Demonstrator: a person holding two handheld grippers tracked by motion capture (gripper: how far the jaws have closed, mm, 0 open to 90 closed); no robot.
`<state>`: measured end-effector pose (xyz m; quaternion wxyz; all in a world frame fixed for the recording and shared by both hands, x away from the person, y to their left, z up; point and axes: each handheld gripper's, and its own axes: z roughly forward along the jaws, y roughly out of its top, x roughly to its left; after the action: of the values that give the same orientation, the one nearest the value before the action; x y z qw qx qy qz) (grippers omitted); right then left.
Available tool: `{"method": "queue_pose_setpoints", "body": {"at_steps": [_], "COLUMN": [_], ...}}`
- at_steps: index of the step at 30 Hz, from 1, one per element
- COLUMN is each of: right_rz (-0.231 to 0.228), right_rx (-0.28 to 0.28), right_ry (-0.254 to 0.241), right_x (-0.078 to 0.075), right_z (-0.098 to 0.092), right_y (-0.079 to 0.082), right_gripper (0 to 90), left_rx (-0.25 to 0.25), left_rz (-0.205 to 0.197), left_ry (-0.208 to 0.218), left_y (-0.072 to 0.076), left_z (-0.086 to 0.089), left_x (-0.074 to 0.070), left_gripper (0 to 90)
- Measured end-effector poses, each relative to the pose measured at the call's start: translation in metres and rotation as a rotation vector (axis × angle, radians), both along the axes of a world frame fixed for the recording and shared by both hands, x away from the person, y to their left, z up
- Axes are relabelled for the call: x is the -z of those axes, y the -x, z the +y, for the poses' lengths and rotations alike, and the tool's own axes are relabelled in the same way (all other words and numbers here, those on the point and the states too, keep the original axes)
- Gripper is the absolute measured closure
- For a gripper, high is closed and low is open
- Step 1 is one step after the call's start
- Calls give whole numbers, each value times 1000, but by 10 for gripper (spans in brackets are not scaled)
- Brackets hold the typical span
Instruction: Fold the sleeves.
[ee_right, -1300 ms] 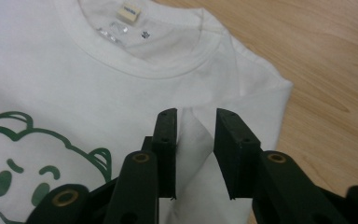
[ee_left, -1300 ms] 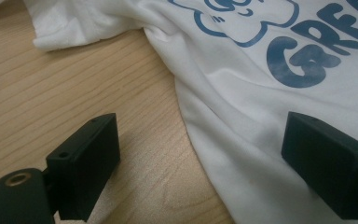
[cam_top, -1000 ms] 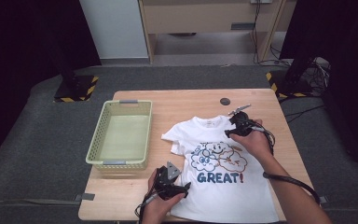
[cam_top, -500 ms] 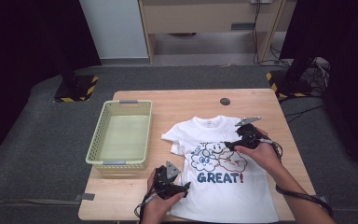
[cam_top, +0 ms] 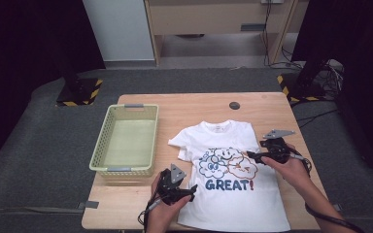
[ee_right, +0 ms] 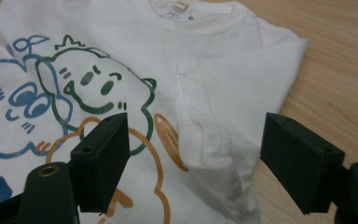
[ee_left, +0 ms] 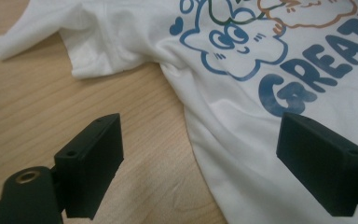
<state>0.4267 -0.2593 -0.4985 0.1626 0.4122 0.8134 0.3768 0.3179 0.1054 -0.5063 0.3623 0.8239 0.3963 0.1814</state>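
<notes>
Lying flat and face up on the pale wooden table (cam_top: 272,104), a white cotton T-shirt (cam_top: 233,194) shows a soft, lightly creased weave printed with blue, green and orange cartoon clouds above the blue word GREAT. The left gripper (ee_left: 200,154) holds its blocky matte-black jaws wide apart, nothing between them: the shirt's left side edge runs up through the gap, bare wood grain lies ahead of the near-left jaw, and the short sleeve (ee_left: 42,32) spreads farther ahead with its hem slightly curled. The right gripper (ee_right: 193,154) also stands with jaws spread wide and empty; between them sits the folded-in right sleeve (ee_right: 209,140), a rumpled double layer, with the ribbed collar and its small label (ee_right: 182,5) beyond, and open wood just outside the right-hand jaw. In the high view, a pale green slotted plastic basket (cam_top: 104,155) with rounded rim sits well apart on the left gripper's far side, a small dark round disc (cam_top: 234,105) lies past the collar, and bare tabletop borders the shirt on both sides.
</notes>
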Motion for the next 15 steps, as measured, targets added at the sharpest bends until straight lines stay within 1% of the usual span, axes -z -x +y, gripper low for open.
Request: {"method": "queue_pose_setpoints", "body": {"at_steps": [1,4,6,7,9,12,14,15], "right_rz": [-11,-13,-15,-16,-10,-3,2,-7], "right_rx": [-8,-24,-33,-31,-35,-39,-38,-37], "right_ry": [0,-9,8,14,14,33,38,37], "right_x": [1,5,10,13,20,32,38,41], "right_z": [-2,-2,-1,0,2,5,7,8], "right_y": [3,10,13,15,16,15,14,14], "right_gripper": [328,348,332,319,287,248,240,240], "left_rx": [0,-4,-16,-19,-32,-52,-59,-60], "left_rz": [-6,-18,-25,-29,-34,-36,-37,-37], "left_ry": [-6,-10,-9,-17,-24,-29,-28,-33], "left_y": [-2,-9,-16,-19,-27,-38,-45,-48], "left_z": [-1,-3,-4,-4,-4,-4,-5,-5], "left_x": [-3,-13,-19,-22,-27,-32,-34,-35], "left_gripper": [164,180,182,183,186,190,191,192]}}
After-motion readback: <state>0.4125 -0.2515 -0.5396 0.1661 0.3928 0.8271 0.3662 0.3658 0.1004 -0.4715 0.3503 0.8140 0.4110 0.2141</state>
